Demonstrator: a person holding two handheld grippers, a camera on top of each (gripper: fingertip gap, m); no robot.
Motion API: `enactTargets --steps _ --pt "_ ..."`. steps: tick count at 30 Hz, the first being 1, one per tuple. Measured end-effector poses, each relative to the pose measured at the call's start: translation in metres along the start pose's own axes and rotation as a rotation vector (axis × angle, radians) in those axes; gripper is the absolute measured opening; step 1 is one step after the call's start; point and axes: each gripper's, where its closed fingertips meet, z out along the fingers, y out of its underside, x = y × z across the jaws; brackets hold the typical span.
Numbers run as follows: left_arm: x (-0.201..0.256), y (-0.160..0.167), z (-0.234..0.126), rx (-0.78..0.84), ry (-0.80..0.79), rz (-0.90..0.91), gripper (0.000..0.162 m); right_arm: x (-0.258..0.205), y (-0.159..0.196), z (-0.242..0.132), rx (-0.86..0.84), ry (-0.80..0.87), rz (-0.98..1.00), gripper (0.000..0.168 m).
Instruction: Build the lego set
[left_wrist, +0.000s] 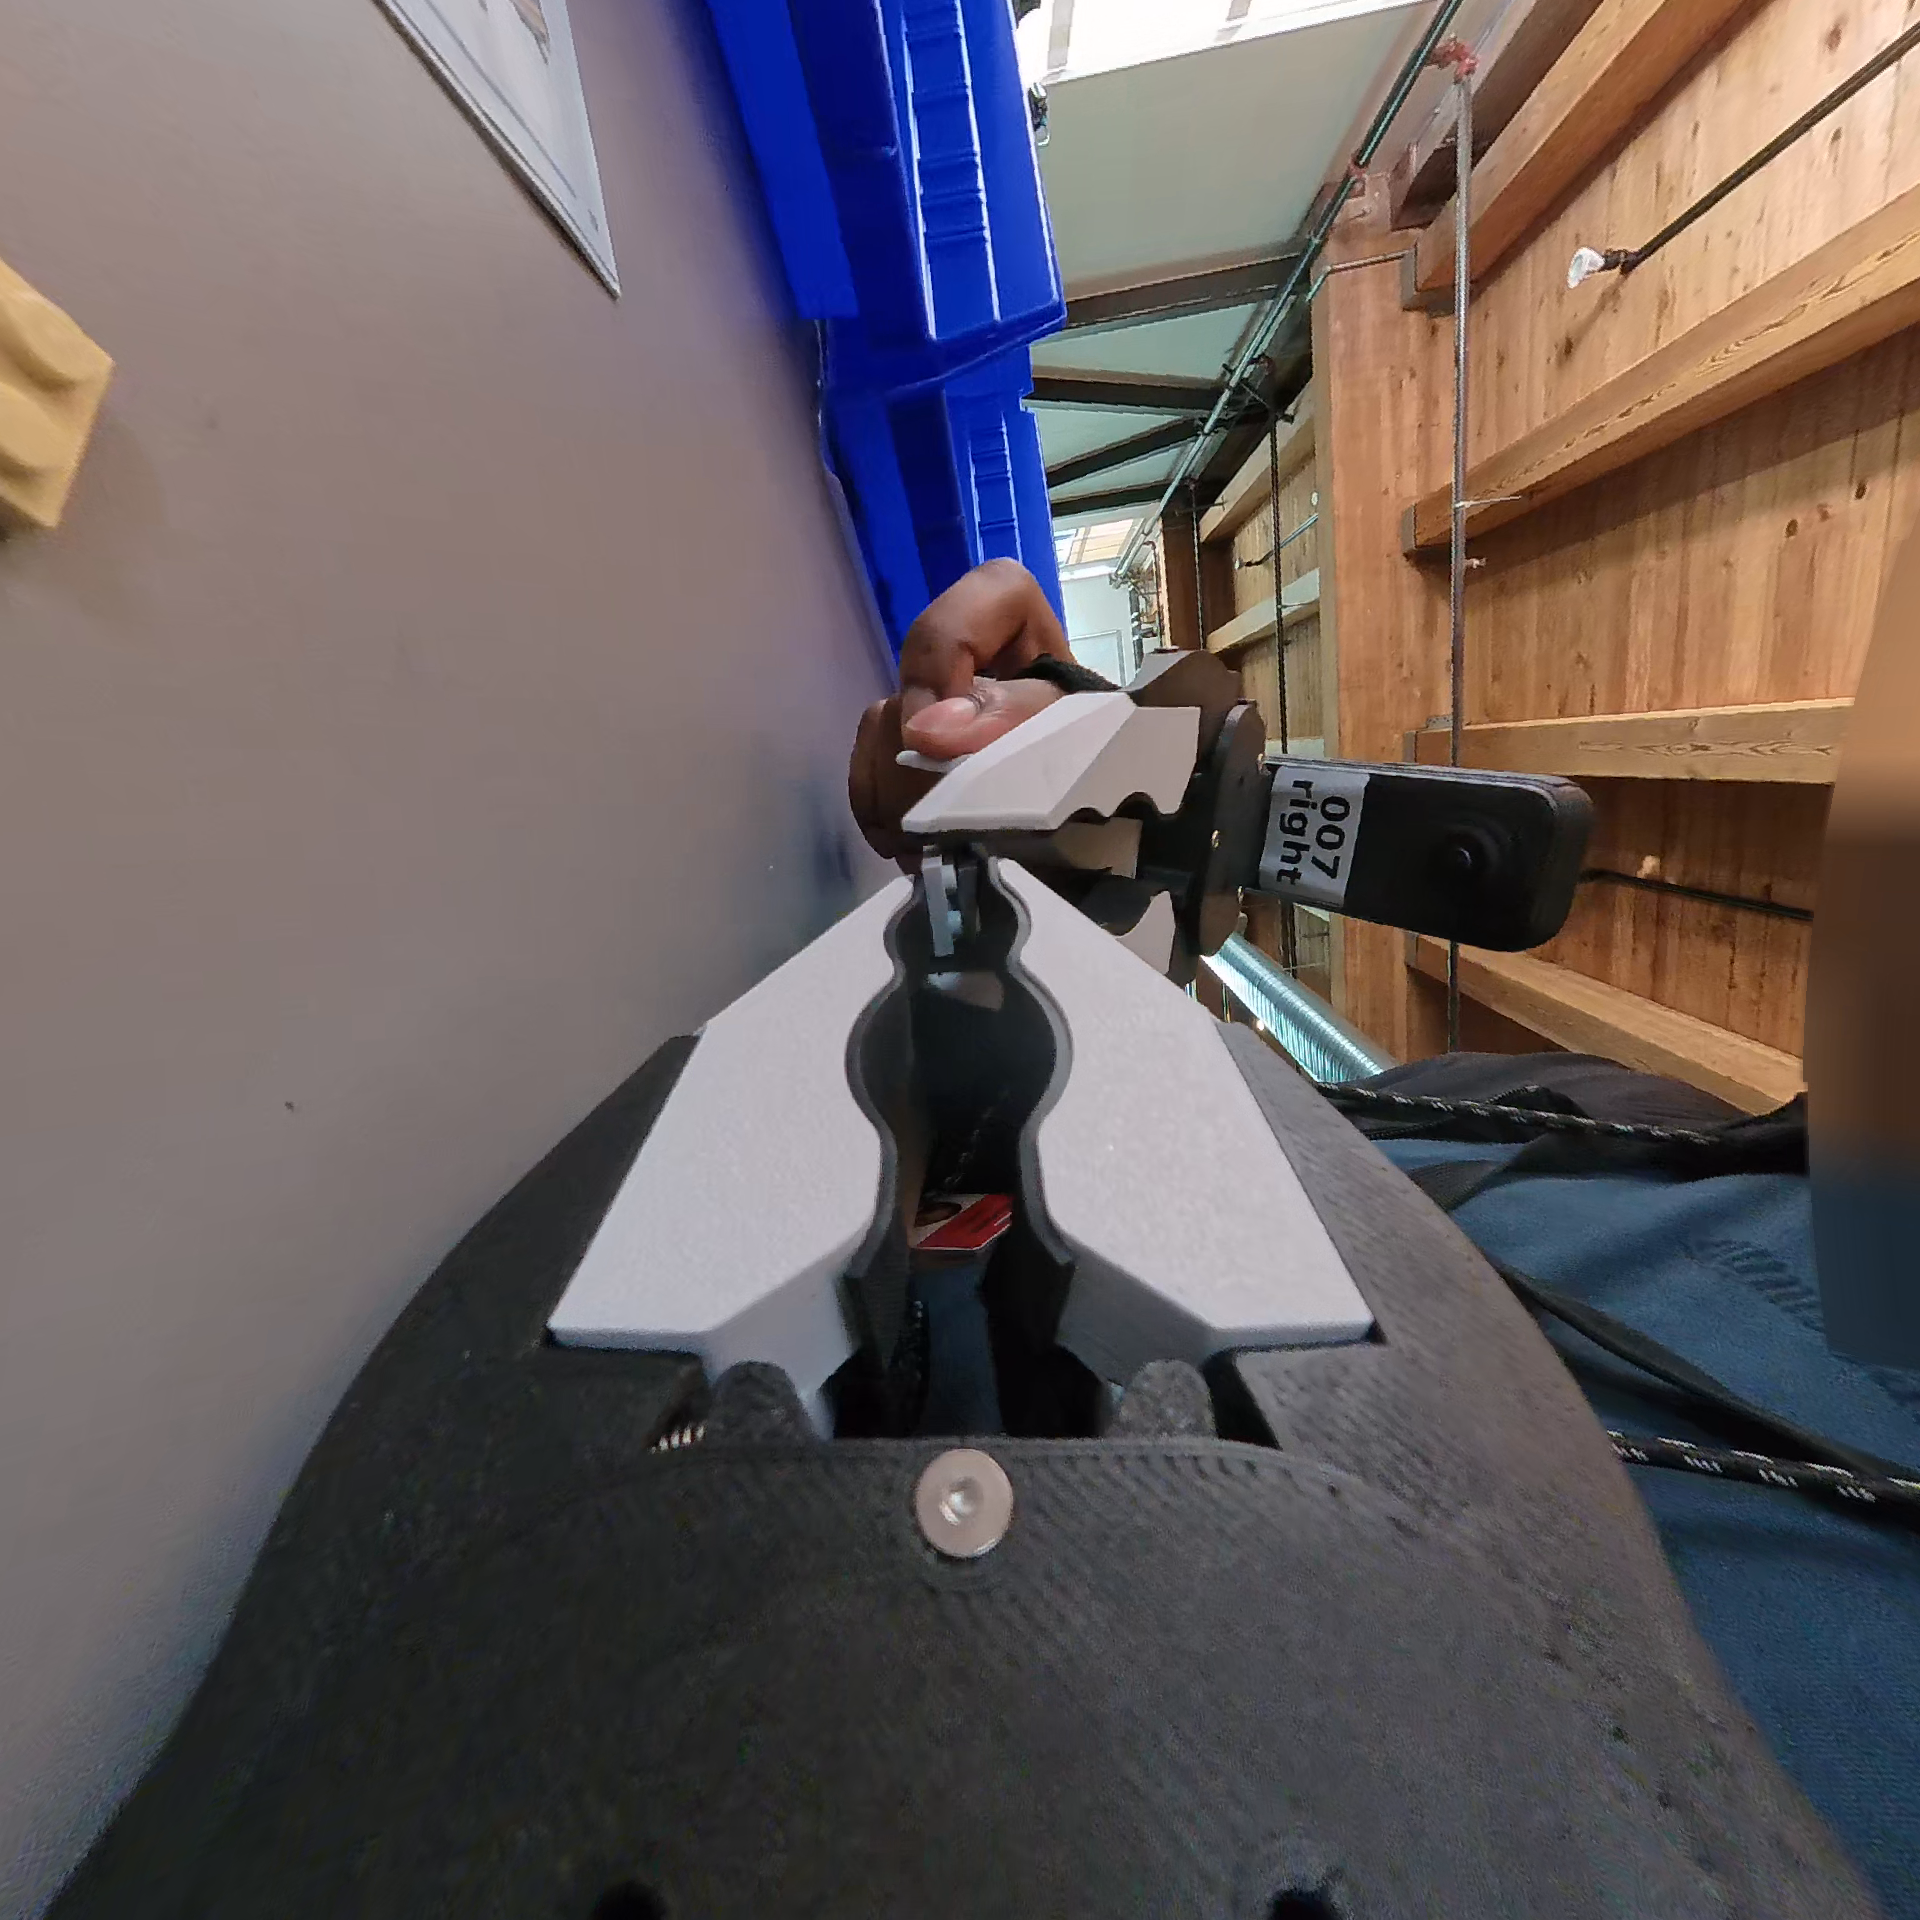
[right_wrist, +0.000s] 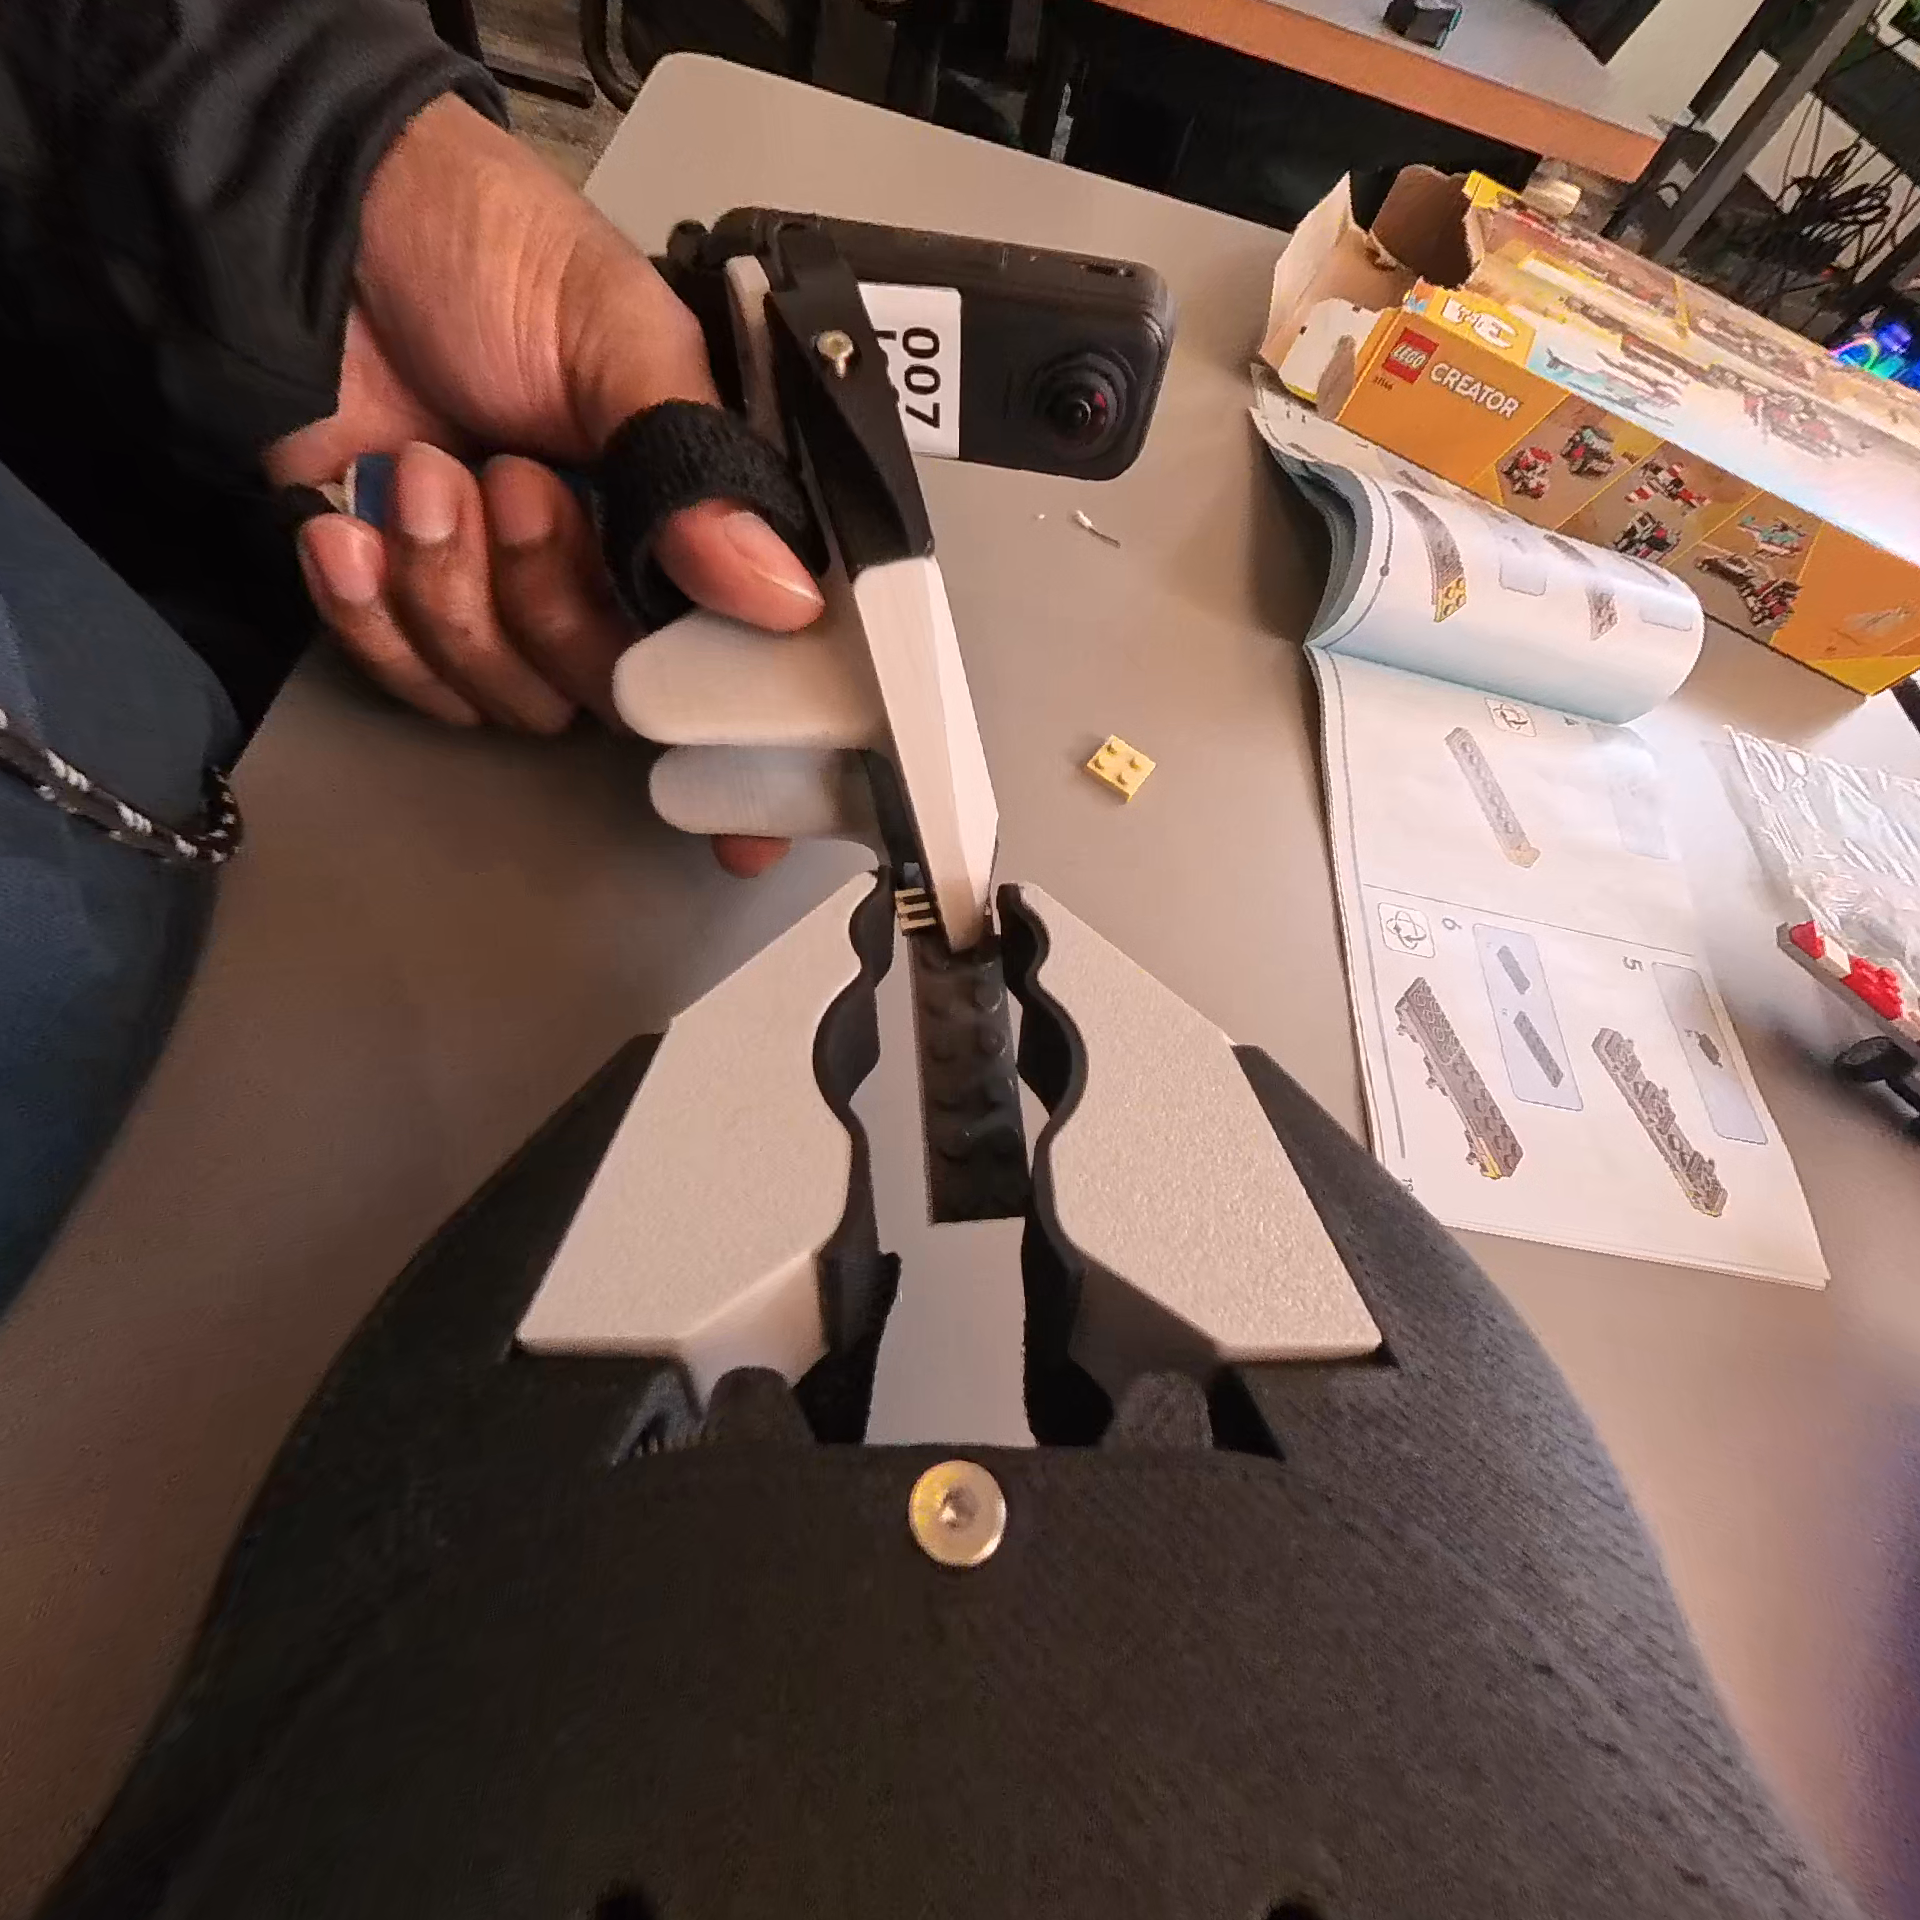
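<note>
My right gripper is shut on a long dark grey studded Lego plate that runs lengthwise between its fingers above the table. My left gripper is shut on a small light grey Lego piece at its fingertips. In the right wrist view the left gripper's white fingers come down from above and meet the far end of the dark plate, where a small tan-and-black part shows. In the left wrist view the right gripper lies crosswise right at my left fingertips. How the pieces join is hidden.
On the grey table lie a loose yellow 2x2 plate, an open instruction booklet, the yellow Lego box, a clear plastic bag and a red-and-white partial build. Blue bins stand at the table's far side. Left and right tips are no more than a few centimetres apart.
</note>
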Motion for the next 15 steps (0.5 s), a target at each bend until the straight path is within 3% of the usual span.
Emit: enactTargets --steps 11,15 --pt "0.006 0.002 -0.0023 -0.026 0.044 -0.005 0.015 -0.0025 -0.0015 0.0003 0.008 -0.011 -0.009 0.019" --pt "0.0066 0.0022 -0.0035 -0.029 0.044 0.005 0.01 -0.0031 -0.0042 0.0 0.02 -0.013 -0.01 0.018"
